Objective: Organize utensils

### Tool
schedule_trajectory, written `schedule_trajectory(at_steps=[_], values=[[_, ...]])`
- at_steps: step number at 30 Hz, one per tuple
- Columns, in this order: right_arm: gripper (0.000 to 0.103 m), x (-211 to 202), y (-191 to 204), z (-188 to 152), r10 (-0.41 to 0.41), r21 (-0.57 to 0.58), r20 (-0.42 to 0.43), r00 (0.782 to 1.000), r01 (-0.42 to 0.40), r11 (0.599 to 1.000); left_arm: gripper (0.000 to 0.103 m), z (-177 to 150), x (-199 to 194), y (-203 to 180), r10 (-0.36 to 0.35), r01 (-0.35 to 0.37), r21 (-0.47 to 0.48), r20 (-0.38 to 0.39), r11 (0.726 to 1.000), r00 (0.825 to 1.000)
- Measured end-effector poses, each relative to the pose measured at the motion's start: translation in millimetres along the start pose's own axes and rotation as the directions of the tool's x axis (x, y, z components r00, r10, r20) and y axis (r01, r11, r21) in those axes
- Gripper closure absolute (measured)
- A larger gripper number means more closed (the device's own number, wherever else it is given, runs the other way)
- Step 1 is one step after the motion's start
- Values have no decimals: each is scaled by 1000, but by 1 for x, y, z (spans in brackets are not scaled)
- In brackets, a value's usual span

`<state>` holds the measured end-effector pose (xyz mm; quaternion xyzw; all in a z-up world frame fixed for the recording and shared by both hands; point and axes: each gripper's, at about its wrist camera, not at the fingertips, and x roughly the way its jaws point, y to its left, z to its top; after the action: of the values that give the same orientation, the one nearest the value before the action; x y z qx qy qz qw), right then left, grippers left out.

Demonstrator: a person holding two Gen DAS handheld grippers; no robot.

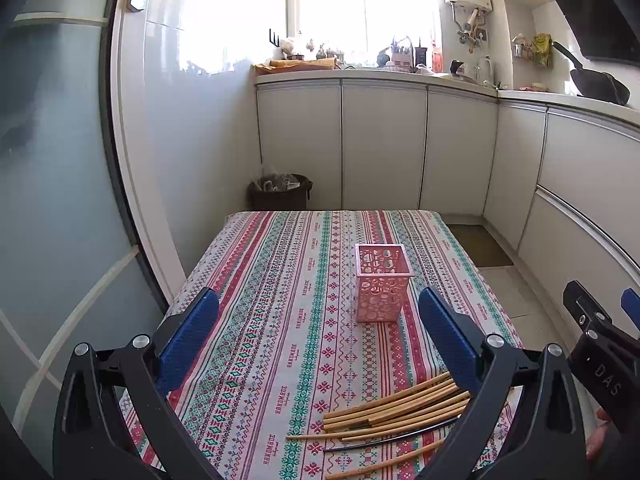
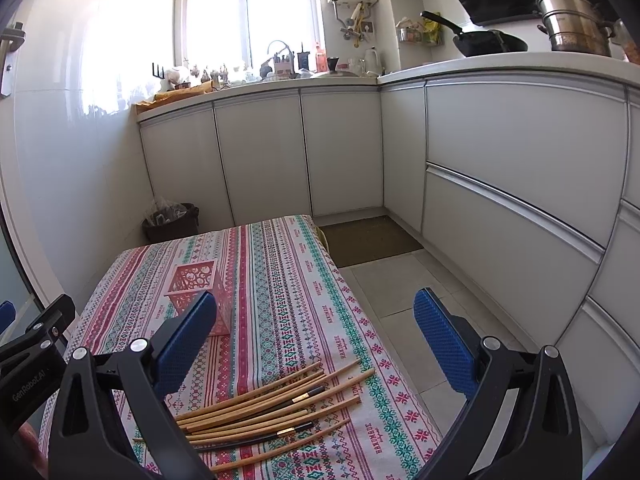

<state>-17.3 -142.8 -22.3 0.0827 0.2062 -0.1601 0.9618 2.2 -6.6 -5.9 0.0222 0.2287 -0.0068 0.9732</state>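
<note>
A pile of bamboo chopsticks with one or two black ones lies on the striped tablecloth near the front right; it also shows in the right wrist view. A pink perforated square holder stands upright and looks empty mid-table, also in the right wrist view. My left gripper is open and empty above the table, left of the chopsticks. My right gripper is open and empty above the table's right edge, over the chopsticks.
The small table is covered by a patterned cloth. A dark bin stands behind it by the wall. White kitchen cabinets run along the back and right. A brown mat lies on the tiled floor.
</note>
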Motion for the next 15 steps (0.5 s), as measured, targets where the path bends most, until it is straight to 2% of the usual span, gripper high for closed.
schedule_trajectory(at_steps=[15], values=[[7, 1, -1, -1, 2, 3, -7, 1000, -2, 1000, 7, -2, 3, 0, 1, -1, -4, -12, 1000, 1000]])
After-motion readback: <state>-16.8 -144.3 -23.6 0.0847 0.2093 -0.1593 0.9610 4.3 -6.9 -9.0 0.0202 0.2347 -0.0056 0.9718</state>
